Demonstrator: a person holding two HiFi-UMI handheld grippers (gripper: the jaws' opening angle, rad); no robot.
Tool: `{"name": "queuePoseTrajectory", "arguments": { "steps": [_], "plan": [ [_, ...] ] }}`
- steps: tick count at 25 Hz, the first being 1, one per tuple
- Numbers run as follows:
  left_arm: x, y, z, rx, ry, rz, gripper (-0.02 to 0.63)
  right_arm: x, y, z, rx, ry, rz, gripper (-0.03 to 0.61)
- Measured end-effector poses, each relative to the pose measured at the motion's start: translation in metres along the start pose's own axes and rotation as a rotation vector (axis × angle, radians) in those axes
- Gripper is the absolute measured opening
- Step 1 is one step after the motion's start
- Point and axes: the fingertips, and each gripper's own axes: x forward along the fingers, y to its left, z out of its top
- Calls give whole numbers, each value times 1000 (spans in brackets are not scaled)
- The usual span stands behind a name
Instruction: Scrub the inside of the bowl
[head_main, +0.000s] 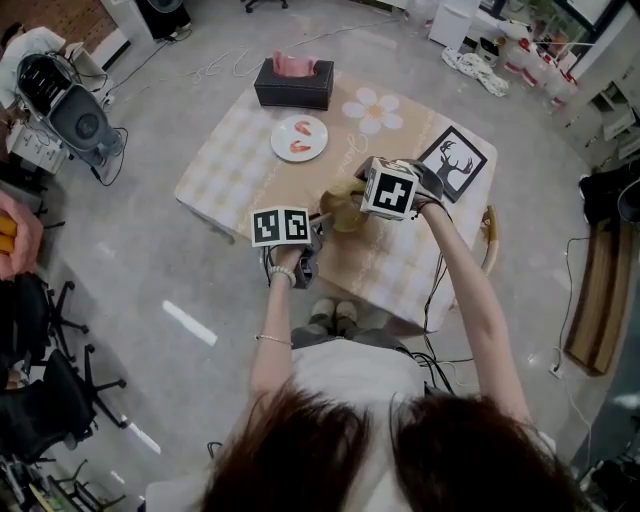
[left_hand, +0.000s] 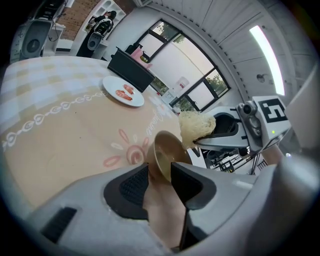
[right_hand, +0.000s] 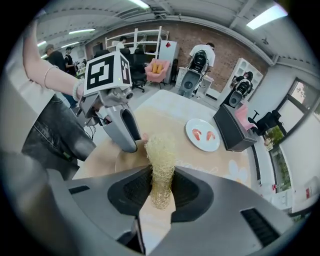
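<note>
A small tan bowl (head_main: 342, 211) is held tilted above the table's near side. My left gripper (left_hand: 159, 172) is shut on the bowl (left_hand: 166, 154) by its rim, one jaw inside and one outside. My right gripper (right_hand: 161, 176) is shut on a pale yellow fibrous scrubber (right_hand: 161, 159). In the left gripper view the scrubber (left_hand: 196, 126) touches the bowl's upper rim at its open side. In the right gripper view the bowl (right_hand: 129, 161) lies just behind the scrubber, and the left gripper (right_hand: 121, 127) hides part of it. Both marker cubes (head_main: 280, 225) (head_main: 388, 188) flank the bowl in the head view.
On the table (head_main: 240, 150) stand a white plate with shrimp (head_main: 299, 137), a black tissue box (head_main: 293, 84), a flower print (head_main: 373, 110) and a black deer card (head_main: 452, 162). Chairs, speakers and cables ring the table; people stand far off in the right gripper view.
</note>
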Motion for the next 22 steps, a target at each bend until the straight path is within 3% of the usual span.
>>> {"name": "queuePoseTrajectory", "arguments": {
  "steps": [13, 22],
  "plan": [
    [4, -4, -5, 7, 44, 33, 129, 11, 5, -9, -228, 210, 67, 97],
    [4, -3, -4, -19, 31, 39, 123, 15, 4, -10, -309, 312, 64, 97]
  ]
}}
